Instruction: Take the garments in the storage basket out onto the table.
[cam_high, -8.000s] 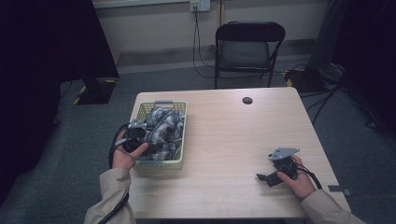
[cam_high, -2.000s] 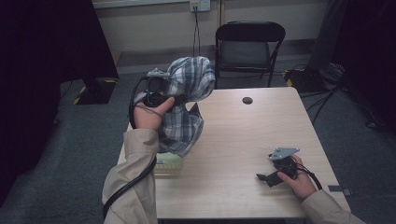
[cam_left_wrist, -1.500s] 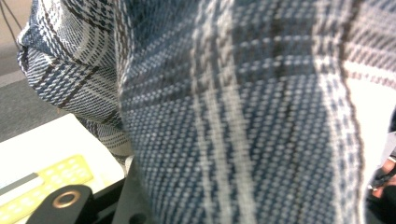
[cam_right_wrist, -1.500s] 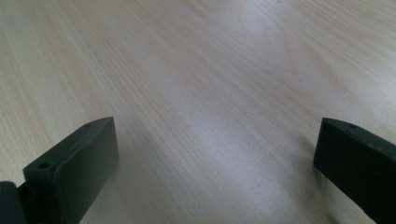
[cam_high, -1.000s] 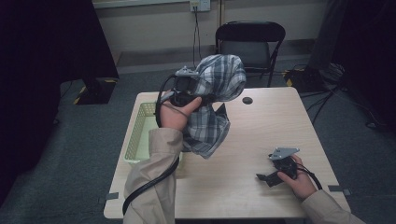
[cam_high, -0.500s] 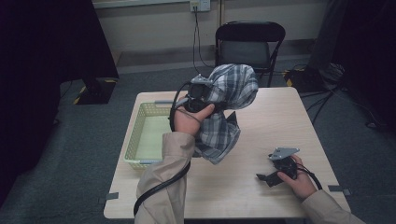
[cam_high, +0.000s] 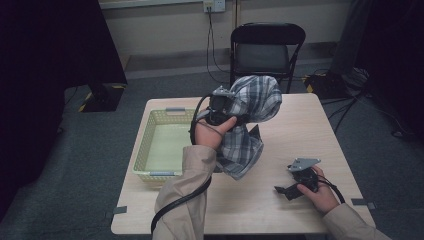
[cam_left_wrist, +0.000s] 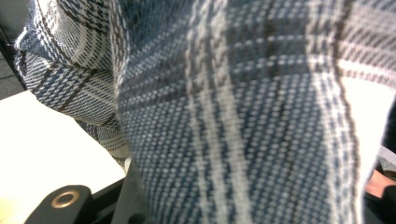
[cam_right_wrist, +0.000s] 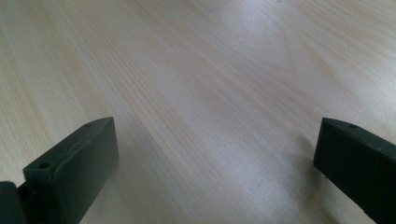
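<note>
So the plaid cloth (cam_high: 250, 117) was out of the yellow basket (cam_high: 150, 150) by this point, and the basket looked empty from where I stood. The cloth was up in the air over the middle of the table (cam_high: 280, 210), bunched over the top of the left claw (cam_high: 227, 107), with its lower end hanging down close to the tabletop or maybe just brushing it, hard to say. I'd call the job maybe halfway: cloth pulled out and carried across, but not laid down yet, and nothing like spreading or folding had started.

The left claw was clamped on the cloth. Its jaws were buried in the fabric, so you couldn't see them properly, but they were squeezed together with a fold of plaid between them. In the left gripper view it was basically blue and white checks right up against the lens, with a bit of pale table off to one side.

The right claw (cam_high: 295, 182) was just parked near the front right part of the table, well apart from the cloth. Its jaws stood wide apart with nothing between them, only bare wood grain in the right gripper view. My guess was it would come in to grab a corner once the cloth got set down.
</note>
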